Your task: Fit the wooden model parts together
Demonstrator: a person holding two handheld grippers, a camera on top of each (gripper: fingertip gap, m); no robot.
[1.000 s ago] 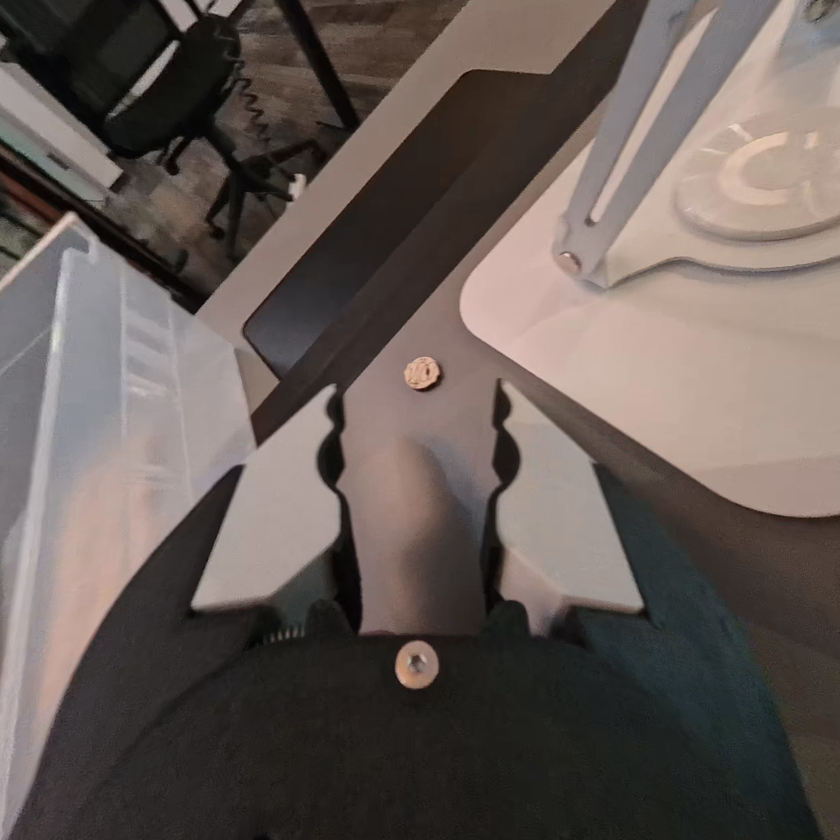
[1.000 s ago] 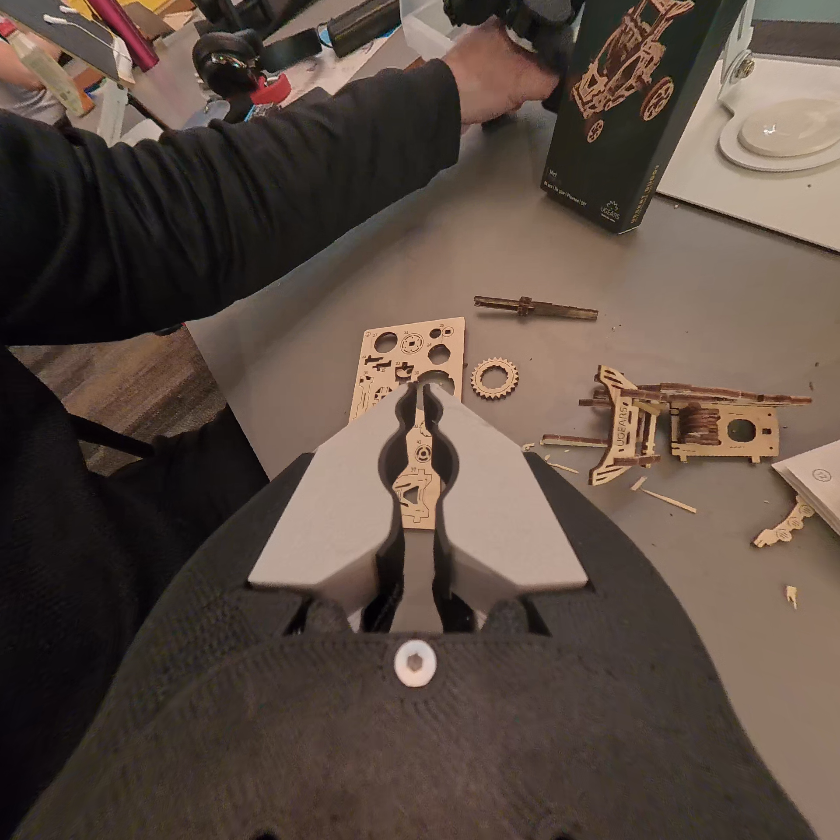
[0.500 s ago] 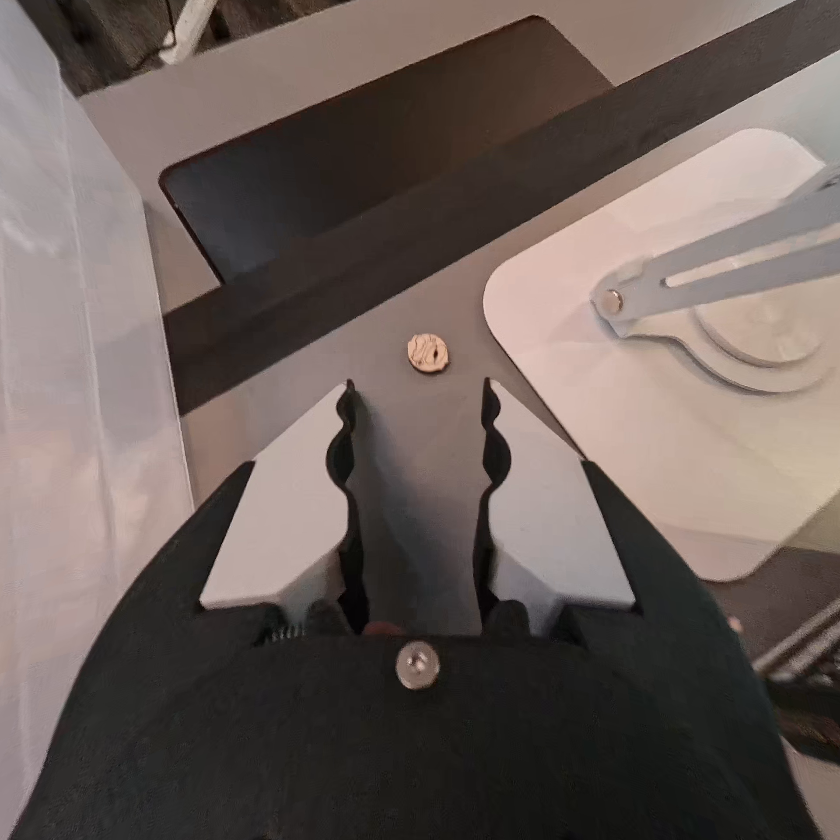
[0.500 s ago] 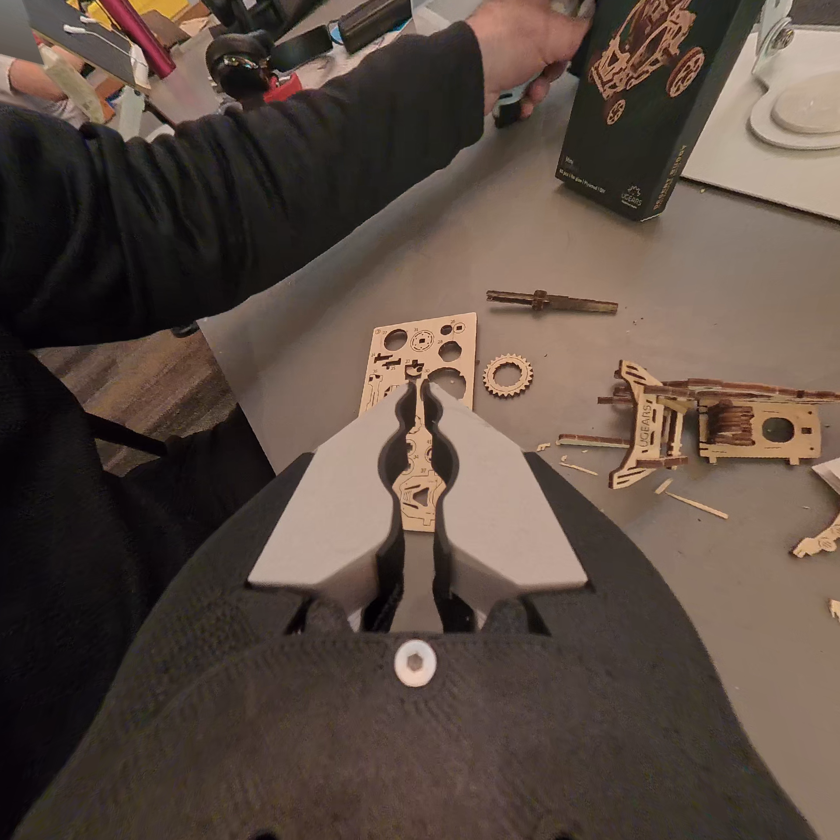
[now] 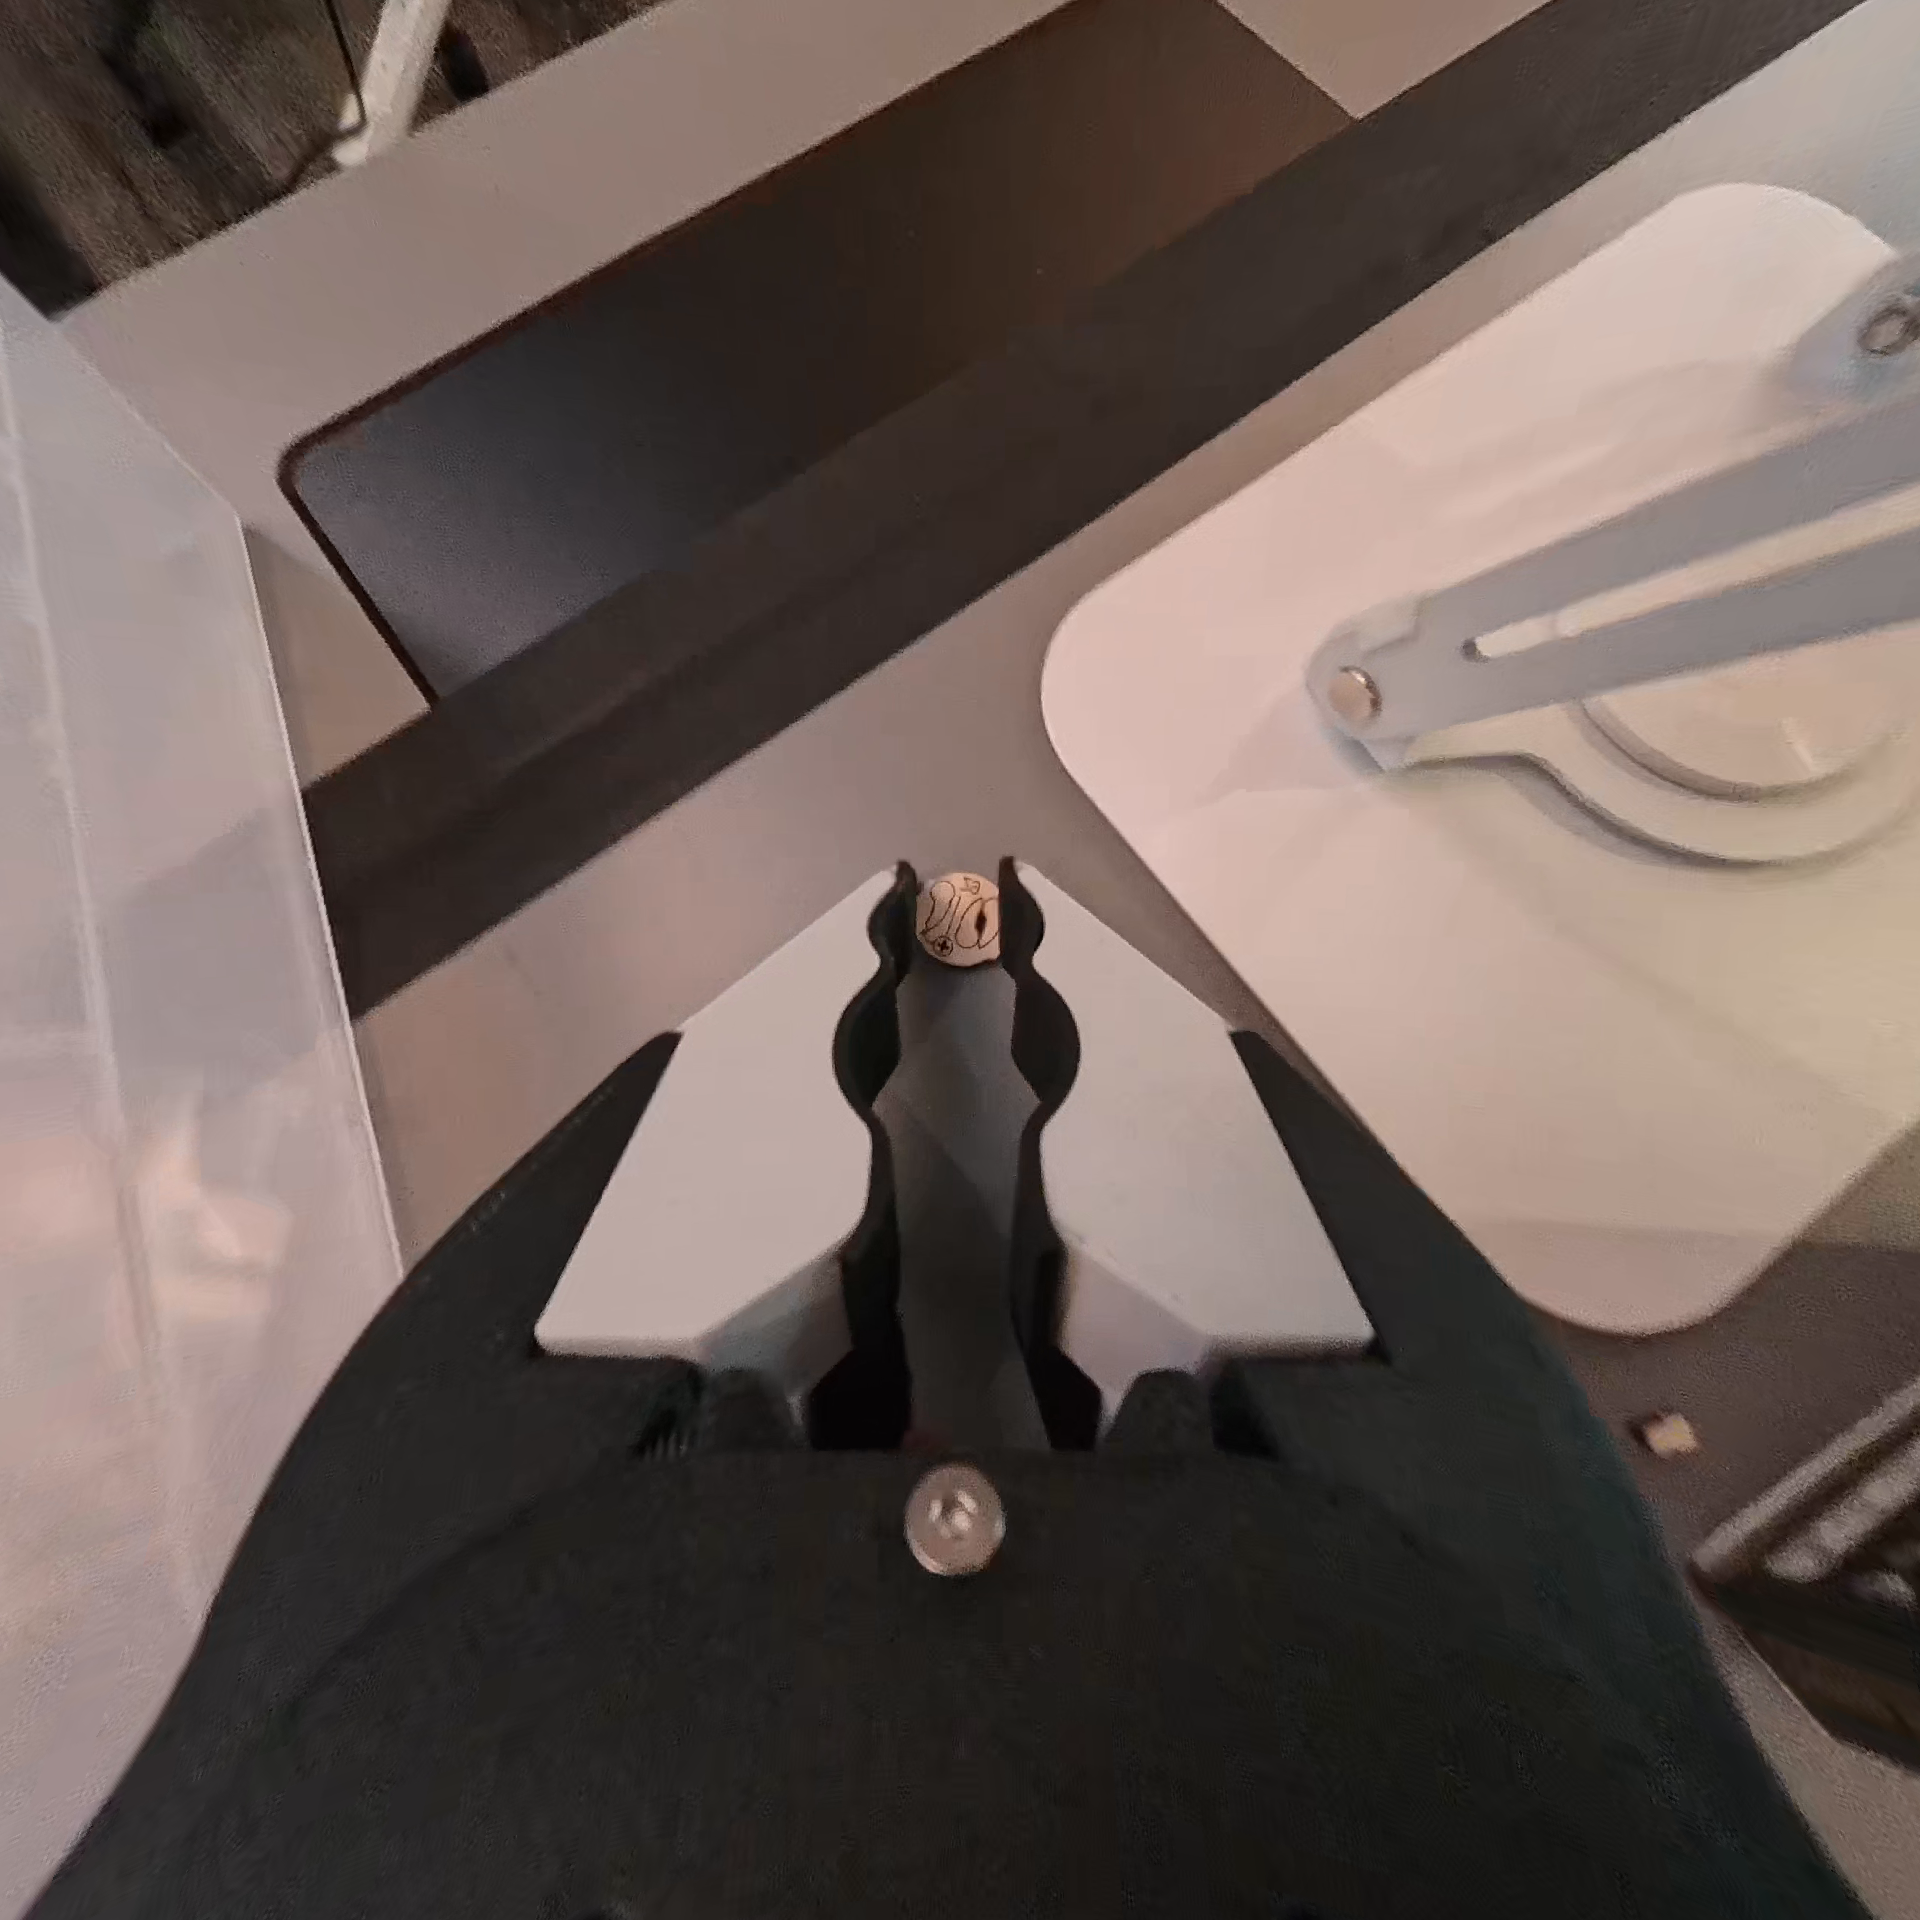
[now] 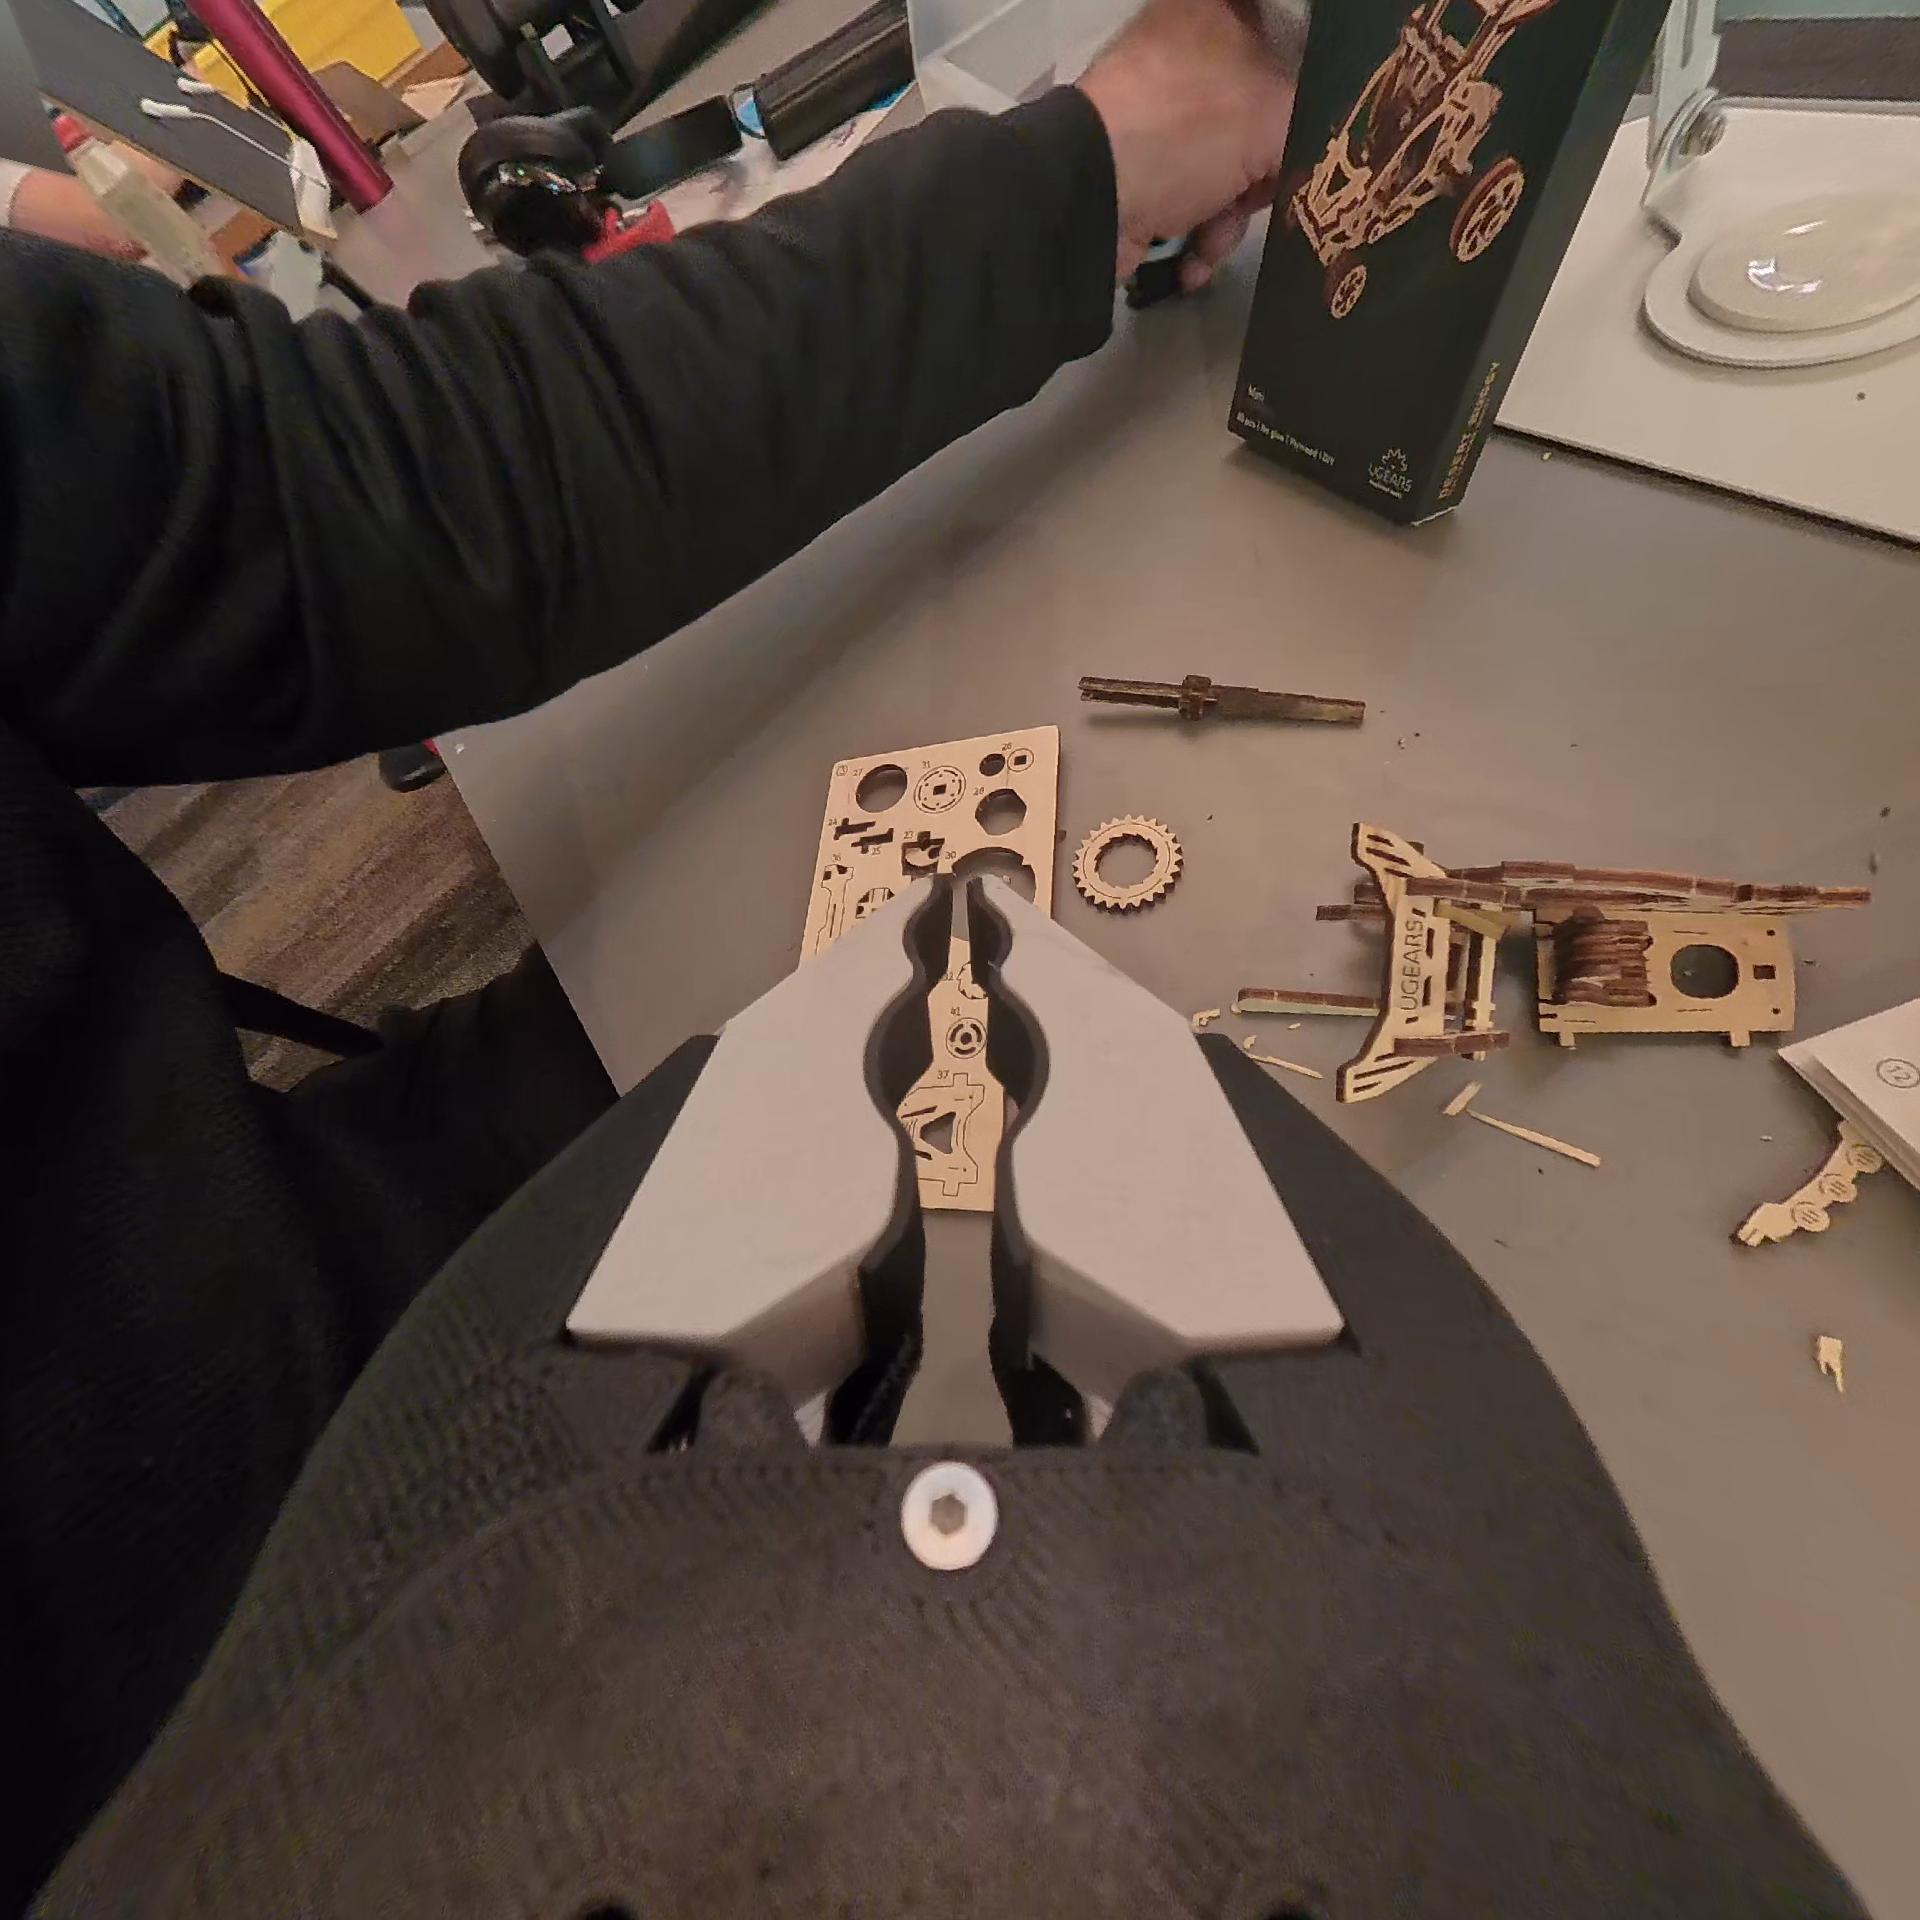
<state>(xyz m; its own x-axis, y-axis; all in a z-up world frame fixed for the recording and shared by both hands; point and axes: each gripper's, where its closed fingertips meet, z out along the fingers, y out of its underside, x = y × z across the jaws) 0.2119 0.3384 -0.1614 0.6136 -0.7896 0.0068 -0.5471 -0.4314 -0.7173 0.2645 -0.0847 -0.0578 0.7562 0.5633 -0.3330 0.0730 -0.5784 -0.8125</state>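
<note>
My left gripper [image 5: 958,904] and right gripper [image 6: 958,896]: same build, grey wedge fingers [image 6: 769,1153] with black wavy inner pads, on textured black printed bodies. One hex screw [image 6: 948,1515] sits centred behind each finger pair. I'm wearing a black long sleeve [image 6: 499,478].

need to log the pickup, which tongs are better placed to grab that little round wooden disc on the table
Left. The left tongs already have the small wooden disc between their tips on the grey table. The right tongs are nearly shut with nothing gripped, above the punched wooden sheet, and the disc does not show in their view.
</note>
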